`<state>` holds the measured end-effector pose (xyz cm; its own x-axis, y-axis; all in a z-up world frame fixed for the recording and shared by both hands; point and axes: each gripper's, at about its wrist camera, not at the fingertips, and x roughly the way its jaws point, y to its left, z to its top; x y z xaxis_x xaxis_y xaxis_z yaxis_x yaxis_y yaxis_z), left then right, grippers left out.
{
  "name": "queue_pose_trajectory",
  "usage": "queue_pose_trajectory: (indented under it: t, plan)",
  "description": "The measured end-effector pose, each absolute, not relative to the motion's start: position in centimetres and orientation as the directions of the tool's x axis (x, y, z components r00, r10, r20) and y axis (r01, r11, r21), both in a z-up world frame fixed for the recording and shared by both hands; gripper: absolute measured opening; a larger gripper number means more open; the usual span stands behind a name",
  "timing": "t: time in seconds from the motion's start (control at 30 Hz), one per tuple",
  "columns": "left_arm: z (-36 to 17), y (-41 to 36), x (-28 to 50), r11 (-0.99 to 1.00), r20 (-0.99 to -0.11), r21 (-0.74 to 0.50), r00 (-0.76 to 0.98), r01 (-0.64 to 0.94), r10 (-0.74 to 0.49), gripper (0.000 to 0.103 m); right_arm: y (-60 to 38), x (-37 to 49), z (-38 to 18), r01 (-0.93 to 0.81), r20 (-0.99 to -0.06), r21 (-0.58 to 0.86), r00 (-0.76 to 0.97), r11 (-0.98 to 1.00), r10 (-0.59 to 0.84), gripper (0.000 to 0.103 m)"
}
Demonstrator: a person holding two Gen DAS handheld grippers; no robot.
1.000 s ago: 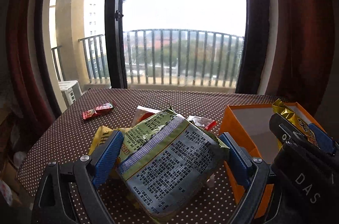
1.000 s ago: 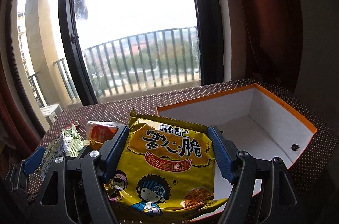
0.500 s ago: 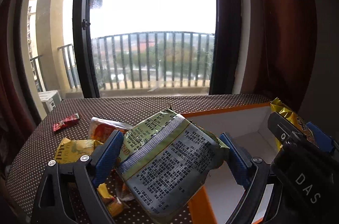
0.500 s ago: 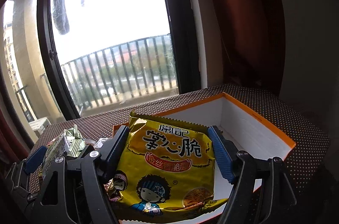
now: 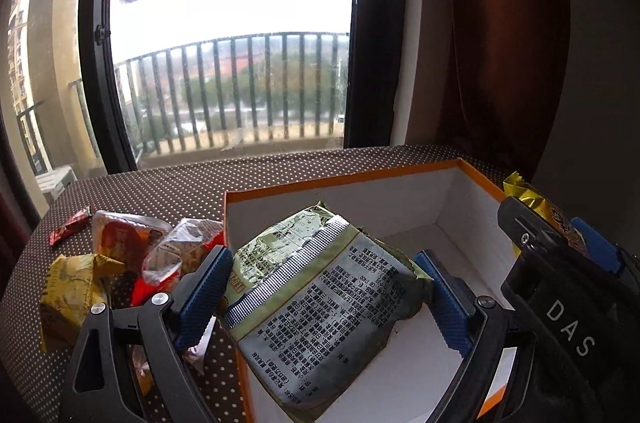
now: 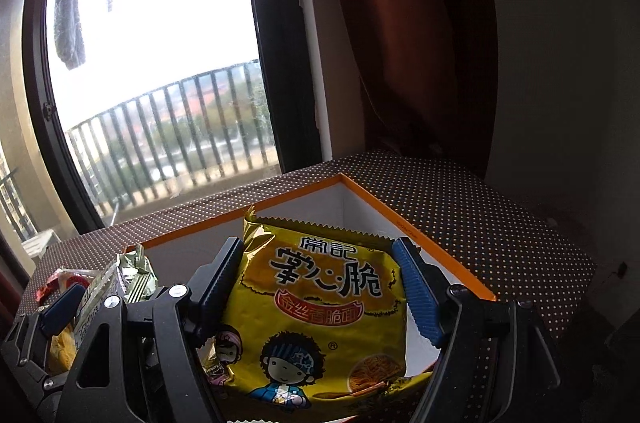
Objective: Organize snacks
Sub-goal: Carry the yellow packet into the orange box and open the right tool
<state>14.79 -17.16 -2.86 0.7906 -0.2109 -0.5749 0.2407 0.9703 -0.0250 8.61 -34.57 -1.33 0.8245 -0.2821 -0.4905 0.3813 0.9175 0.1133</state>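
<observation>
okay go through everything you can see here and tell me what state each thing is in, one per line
Left tongs: clamped on the green packet.
Right tongs: clamped on the yellow packet.
Green packet: sealed, crumpled, held tilted over the box.
Yellow packet: sealed, held face-up over the box.
Orange box: open, no lid; the visible white floor is bare.
Loose snacks: heaped on the dotted tablecloth, left of the box.

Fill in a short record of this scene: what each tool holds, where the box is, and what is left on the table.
left tool: shut on green packet, above the box
right tool: shut on yellow packet, above the box
box: orange rim, white inside, open, nothing seen inside
table: dotted brown cloth
loose snacks: several packets left of the box
</observation>
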Motion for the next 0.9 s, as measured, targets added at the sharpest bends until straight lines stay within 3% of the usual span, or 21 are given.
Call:
queue_pose_trajectory:
  t: [0.53, 0.9]
  plan:
    - [-4.2, -18.6, 18.3, 0.948, -0.627, 0.082, 0.755, 0.306, -0.19, 0.096, -37.0, 13.8, -4.4, 0.304, -0.592, 0.166, 0.792, 0.938, -0.152, 0.076]
    - [-4.4, -19.5, 18.2, 0.927, -0.695, 0.065, 0.683, 0.37, -0.224, 0.101, -37.1, 13.3, -4.7, 0.32, -0.612, 0.161, 0.775, 0.934, -0.16, 0.088]
